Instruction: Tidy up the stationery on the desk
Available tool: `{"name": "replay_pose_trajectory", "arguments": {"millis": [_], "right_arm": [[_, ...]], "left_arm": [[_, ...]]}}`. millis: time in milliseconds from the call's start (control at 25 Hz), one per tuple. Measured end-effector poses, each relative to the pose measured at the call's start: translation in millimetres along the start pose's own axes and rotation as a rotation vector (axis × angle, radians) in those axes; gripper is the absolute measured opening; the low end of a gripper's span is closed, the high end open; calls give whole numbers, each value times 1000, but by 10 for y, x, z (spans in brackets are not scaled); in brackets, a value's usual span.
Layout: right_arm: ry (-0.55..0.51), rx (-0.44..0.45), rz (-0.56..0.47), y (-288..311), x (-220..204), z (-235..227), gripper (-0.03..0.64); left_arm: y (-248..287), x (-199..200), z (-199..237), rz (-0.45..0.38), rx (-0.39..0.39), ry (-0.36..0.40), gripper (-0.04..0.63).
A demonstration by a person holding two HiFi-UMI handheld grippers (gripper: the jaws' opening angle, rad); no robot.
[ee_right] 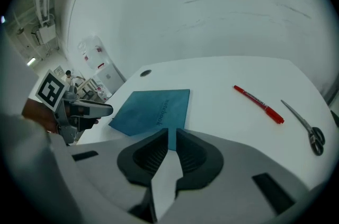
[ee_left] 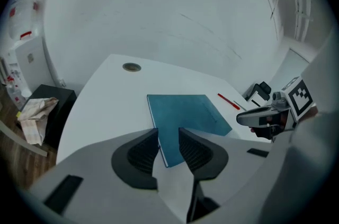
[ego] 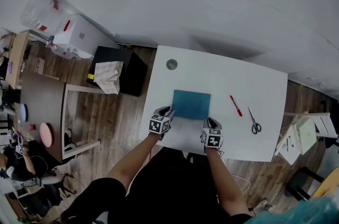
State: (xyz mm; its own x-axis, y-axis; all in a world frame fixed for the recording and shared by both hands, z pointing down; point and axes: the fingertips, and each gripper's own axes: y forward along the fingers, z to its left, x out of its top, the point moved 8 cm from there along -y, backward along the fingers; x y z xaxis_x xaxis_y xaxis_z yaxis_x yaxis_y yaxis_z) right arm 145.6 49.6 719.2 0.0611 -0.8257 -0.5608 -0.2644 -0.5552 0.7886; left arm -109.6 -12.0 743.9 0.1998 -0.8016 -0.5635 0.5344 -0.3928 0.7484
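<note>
White desk (ego: 228, 72) against a plain wall, wood floor around it. Teal notebook (ego: 191, 104) lies flat near the desk's front middle. Red pen (ego: 235, 105) and scissors (ego: 255, 123) lie loose to its right, well apart from it. Left gripper (ee_left: 168, 135) is at the notebook's near-left corner, jaws apart, cover edge lined up in the gap, nothing pinched. Looks like setup to take that edge. Right gripper (ee_right: 171, 135) is at the near-right corner, jaws together, empty. Likely there to steady or nudge.
</note>
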Motion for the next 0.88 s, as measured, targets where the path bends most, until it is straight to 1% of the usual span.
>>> {"name": "replay_pose_trajectory", "arguments": {"millis": [120,240,360,440,520,600,760,880], "right_arm": [[35,-24,20,106,-11,-51,37],[63,-36,40,176,-39,-80,40],[86,-34,65,240,-86,-93,75],[101,-35,79,266,-108,-102,84],[113,-37,82,281,-115,-106,84],[118,-38,83,289,-112,-104,84],[109,-33,89,299,-92,-102,83],[103,-21,93,305,-80,-101,83]], "left_arm": [[76,-17,94,30,-17,-20,120],[140,-26,141,52,-35,-21,127],[188,-47,156,68,-52,-27,129],[212,-66,142,76,-64,-17,130],[223,-79,128,80,-68,12,129],[221,-82,119,83,-70,31,129],[226,-93,49,97,-86,41,135],[214,-121,26,84,-71,22,141]]}}
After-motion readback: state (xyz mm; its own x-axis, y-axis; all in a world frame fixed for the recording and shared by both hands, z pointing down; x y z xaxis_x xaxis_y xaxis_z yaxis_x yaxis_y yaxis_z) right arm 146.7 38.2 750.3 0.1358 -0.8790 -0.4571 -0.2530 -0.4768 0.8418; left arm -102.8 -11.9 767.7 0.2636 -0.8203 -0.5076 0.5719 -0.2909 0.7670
